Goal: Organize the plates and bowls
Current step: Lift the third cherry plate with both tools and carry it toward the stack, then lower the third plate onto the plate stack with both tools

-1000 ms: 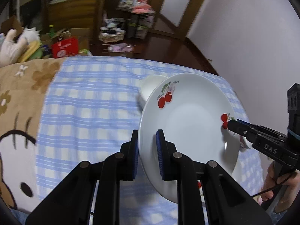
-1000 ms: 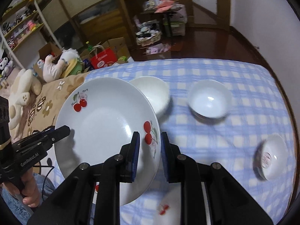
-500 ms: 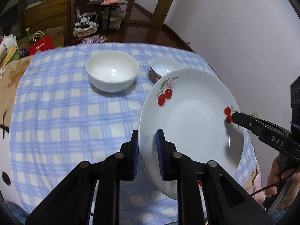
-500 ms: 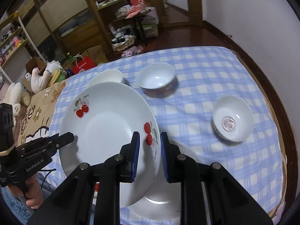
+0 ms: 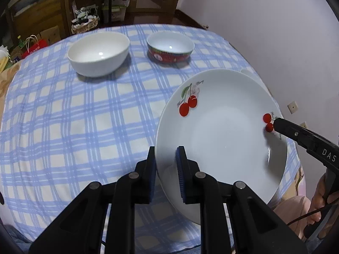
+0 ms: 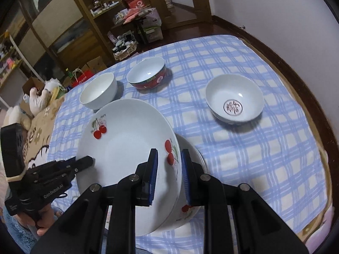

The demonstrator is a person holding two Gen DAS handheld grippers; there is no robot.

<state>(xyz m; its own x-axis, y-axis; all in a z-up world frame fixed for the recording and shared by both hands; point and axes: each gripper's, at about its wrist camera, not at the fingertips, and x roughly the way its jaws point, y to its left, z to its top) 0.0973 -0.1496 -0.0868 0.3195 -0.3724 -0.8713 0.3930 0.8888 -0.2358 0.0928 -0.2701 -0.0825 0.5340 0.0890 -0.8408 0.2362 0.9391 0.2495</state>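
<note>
Both grippers hold one white plate with red cherries [image 5: 222,131] [image 6: 127,144] by opposite rims. My left gripper [image 5: 166,156] [image 6: 88,161] is shut on its left rim, and my right gripper [image 6: 169,156] [image 5: 278,124] is shut on its right rim beside a cherry pair. The plate hangs just above a second cherry plate [image 6: 191,206] lying on the table, of which only the right edge shows. Farther back stand a plain white bowl [image 5: 98,53] [image 6: 98,93], a red-sided bowl [image 5: 170,46] [image 6: 147,76] and a white bowl with a round emblem inside [image 6: 234,103].
A blue-and-white checked cloth [image 5: 63,127] [image 6: 264,158] covers the round table, whose dark wooden rim [image 6: 307,97] shows on the right. A brown cartoon blanket [image 6: 42,131] lies at the left. Shelves, boxes and a basket stand beyond the table. A hand [image 6: 42,222] grips the left handle.
Both grippers carried the plate sideways across the table and a little lower. The bowls came into view, and the plate now hangs over a second cherry plate.
</note>
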